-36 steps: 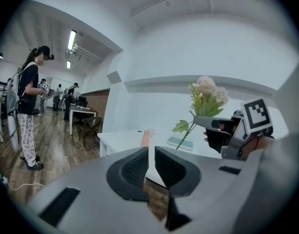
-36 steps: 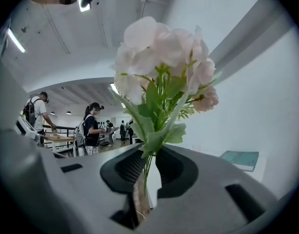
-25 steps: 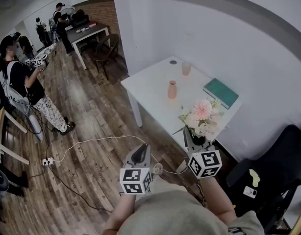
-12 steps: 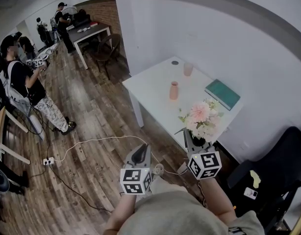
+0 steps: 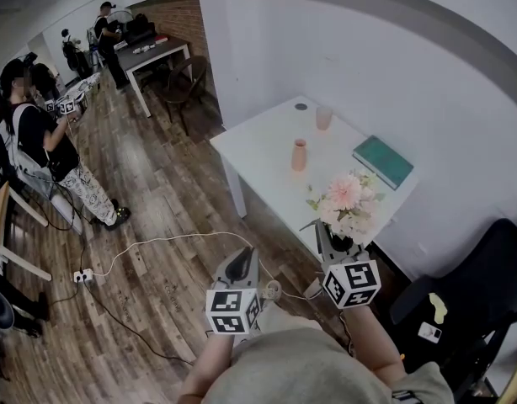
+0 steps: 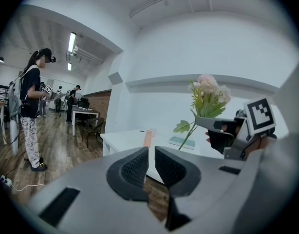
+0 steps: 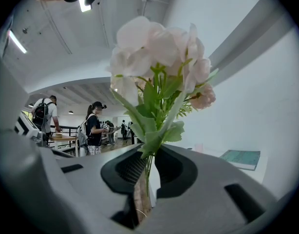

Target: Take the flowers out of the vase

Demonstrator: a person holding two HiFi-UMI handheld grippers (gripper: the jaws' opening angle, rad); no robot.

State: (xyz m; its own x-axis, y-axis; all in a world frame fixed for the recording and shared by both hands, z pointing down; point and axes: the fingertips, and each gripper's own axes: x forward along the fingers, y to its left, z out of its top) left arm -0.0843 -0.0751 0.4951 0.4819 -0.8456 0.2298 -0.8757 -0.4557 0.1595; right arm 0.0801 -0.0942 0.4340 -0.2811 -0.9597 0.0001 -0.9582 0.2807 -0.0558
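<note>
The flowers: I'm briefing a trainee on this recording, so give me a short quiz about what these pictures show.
1. Which tongs grip the flowers by the stems: A left, B right, C both?
2. True or false: the vase holds a flower.
3. Fill in: the teal book lies on the white ____.
Key: 1 B, the right tongs; 2 false; 3 table.

An open, office-like workroom: beyond the white table, plank flooring stretches to a dark-topped desk, a brick wall and several standing people, under ceiling strip lights.
</note>
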